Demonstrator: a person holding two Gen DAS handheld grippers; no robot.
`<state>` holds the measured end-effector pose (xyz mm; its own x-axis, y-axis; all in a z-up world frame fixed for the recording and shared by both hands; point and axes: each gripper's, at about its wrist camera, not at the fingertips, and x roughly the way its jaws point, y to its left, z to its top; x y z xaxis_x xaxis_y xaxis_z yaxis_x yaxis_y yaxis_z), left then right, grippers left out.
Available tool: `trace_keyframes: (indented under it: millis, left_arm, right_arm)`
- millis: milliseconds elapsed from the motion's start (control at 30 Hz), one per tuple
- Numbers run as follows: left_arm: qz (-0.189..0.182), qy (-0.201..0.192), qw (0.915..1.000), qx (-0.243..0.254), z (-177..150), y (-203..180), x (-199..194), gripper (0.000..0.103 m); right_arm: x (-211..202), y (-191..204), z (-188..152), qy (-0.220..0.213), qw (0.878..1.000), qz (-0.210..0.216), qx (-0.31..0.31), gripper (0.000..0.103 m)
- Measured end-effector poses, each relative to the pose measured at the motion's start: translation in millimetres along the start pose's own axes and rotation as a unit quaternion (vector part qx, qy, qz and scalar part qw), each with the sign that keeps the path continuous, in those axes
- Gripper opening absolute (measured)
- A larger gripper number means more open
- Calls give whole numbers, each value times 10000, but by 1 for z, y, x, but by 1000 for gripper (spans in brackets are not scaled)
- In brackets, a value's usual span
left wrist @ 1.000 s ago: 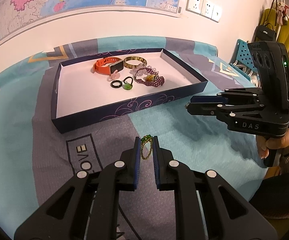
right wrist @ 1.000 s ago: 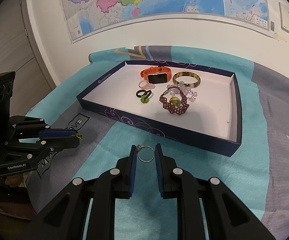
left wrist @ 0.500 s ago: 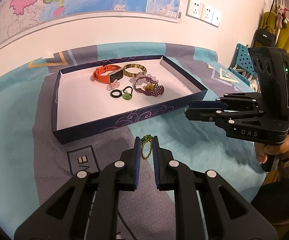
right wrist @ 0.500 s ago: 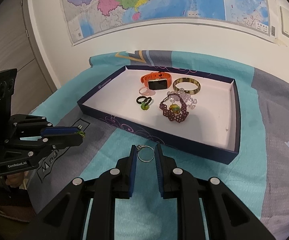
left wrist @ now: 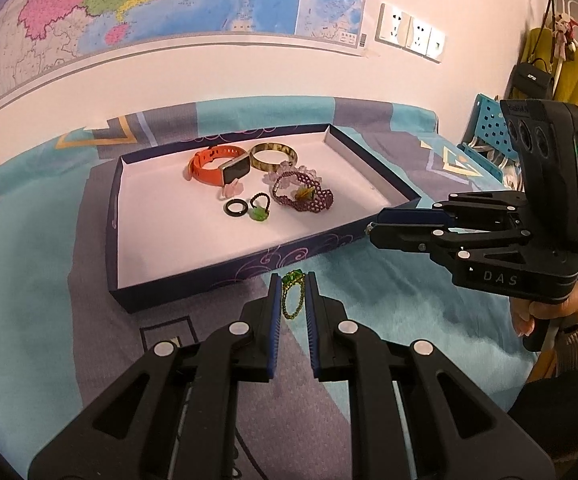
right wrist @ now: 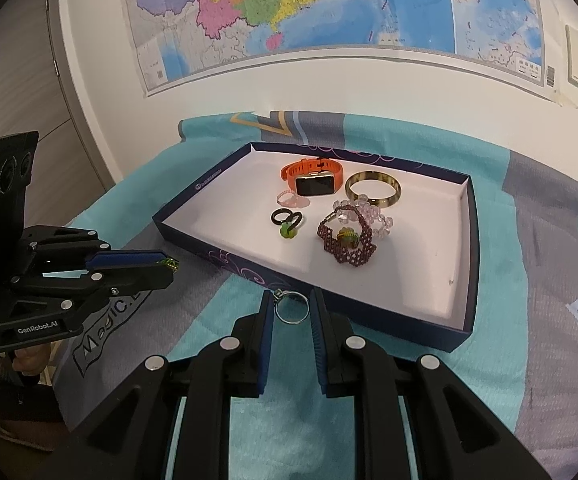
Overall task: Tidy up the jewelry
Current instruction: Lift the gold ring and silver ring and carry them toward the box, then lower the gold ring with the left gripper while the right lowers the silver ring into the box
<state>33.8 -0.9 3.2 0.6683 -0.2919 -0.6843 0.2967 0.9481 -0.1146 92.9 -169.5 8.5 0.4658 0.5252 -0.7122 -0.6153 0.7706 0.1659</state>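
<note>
We see the left gripper [left wrist: 293,294] clenched on a gold chain ring with a green stone [left wrist: 292,295], and the right gripper [right wrist: 292,306] grasping a silver ring [right wrist: 291,310]; both hang just short of the box's [left wrist: 193,280] near wall.

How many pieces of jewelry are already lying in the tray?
7: orange watch and bangle at the back, pink ring, black ring, green-stone ring, maroon beaded bracelet and clear bead bracelet overlapping. Beads may hide something smaller.
</note>
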Motion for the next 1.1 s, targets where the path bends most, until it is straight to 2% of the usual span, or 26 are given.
trace_keyframes:
  millis: [1100]
  left_arm:
    - [123,-31,9999,17,24,6,18,12]
  right_arm:
    - [12,-14,21,-23,10000,-84,43,17]
